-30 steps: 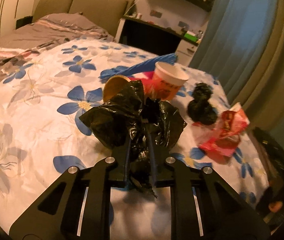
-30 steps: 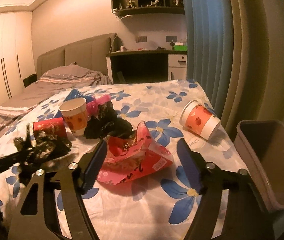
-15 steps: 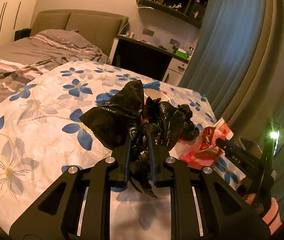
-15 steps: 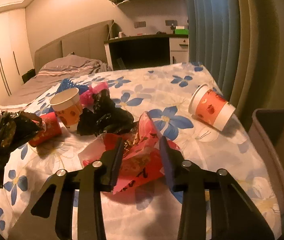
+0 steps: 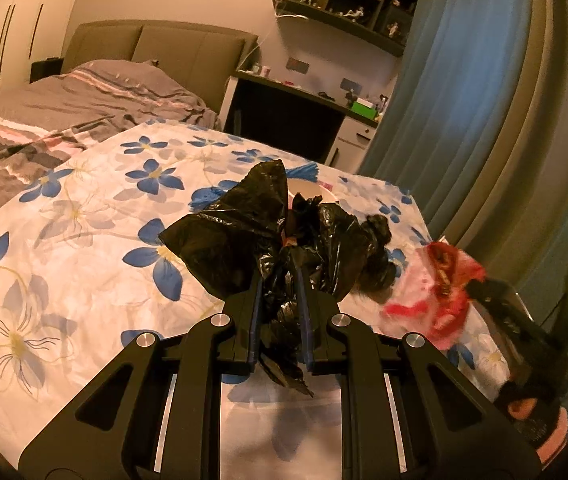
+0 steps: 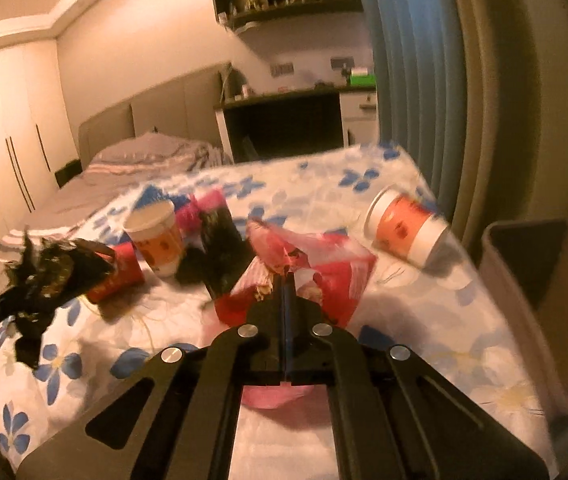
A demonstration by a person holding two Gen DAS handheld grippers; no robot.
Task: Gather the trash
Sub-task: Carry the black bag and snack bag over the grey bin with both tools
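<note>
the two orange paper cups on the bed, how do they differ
The orange paper cup by the black bags stands upright, mouth up; the orange paper cup near the grey bin lies tipped on its side. The first is crowded by other trash; the second lies alone. Both share orange walls with white rims.

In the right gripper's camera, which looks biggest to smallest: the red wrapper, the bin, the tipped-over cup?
1. Red wrapper, though it is nearest the camera.
2. Bin, partly cut off.
3. Tipped-over cup.
</note>
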